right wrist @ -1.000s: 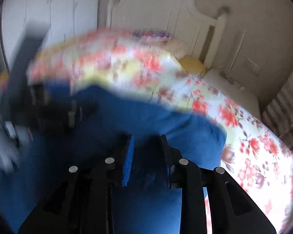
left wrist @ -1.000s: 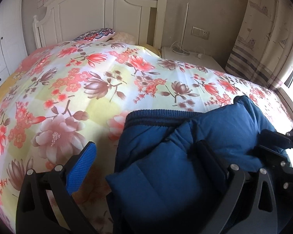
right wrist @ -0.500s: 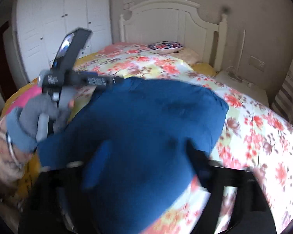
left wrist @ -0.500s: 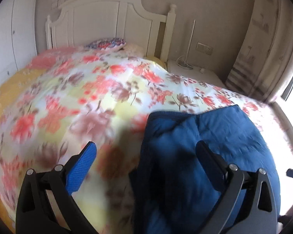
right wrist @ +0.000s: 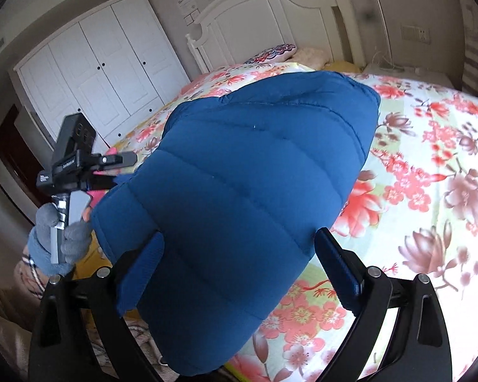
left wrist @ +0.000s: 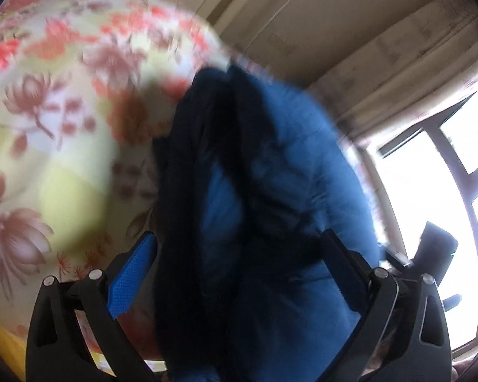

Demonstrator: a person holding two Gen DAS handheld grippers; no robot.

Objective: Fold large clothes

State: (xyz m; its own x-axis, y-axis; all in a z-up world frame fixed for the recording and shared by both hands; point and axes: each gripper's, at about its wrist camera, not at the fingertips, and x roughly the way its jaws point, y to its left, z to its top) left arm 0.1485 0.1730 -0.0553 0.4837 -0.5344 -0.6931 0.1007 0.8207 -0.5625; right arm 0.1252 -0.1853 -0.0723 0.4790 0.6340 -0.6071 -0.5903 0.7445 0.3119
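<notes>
**Jacket folded, both claws spread**

Blue jacket [right wrist: 248, 191] lying folded on bedspread [right wrist: 430, 172], centre frame. Right gripper [right wrist: 239, 267] jaws apart, straddling jacket, gripping nothing. Left gripper [left wrist: 235, 264] likewise spread; view blurred. Left hand [right wrist: 59, 235] at 9 o'clock.

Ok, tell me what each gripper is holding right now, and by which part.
Nothing is gripped. The left gripper and right gripper both stand wide open, fingers either side of the folded blue jacket lying on the bed.
</notes>
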